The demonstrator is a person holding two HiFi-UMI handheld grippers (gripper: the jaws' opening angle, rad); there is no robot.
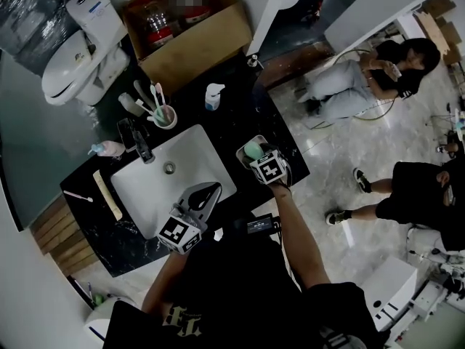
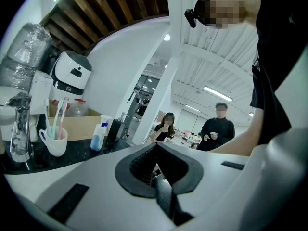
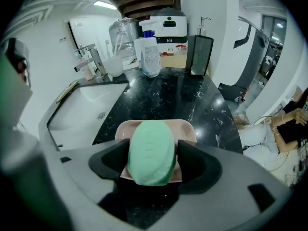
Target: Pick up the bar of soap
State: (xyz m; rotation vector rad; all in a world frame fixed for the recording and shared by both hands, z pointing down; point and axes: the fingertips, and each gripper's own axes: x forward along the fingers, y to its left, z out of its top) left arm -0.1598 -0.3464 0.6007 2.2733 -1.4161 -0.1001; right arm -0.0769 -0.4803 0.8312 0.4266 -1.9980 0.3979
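Your right gripper (image 3: 153,159) straddles the green soap (image 3: 150,146), lower centre, jaws wide apart so closing pinches its sides; your left gripper (image 2: 155,171) rests, jaws together.

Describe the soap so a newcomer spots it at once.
Find the white sink in the black counter. To its right sits a pale pink dish. The soap is the mint-green oval bar in it, between the open right tongs; nothing else nearby is green.
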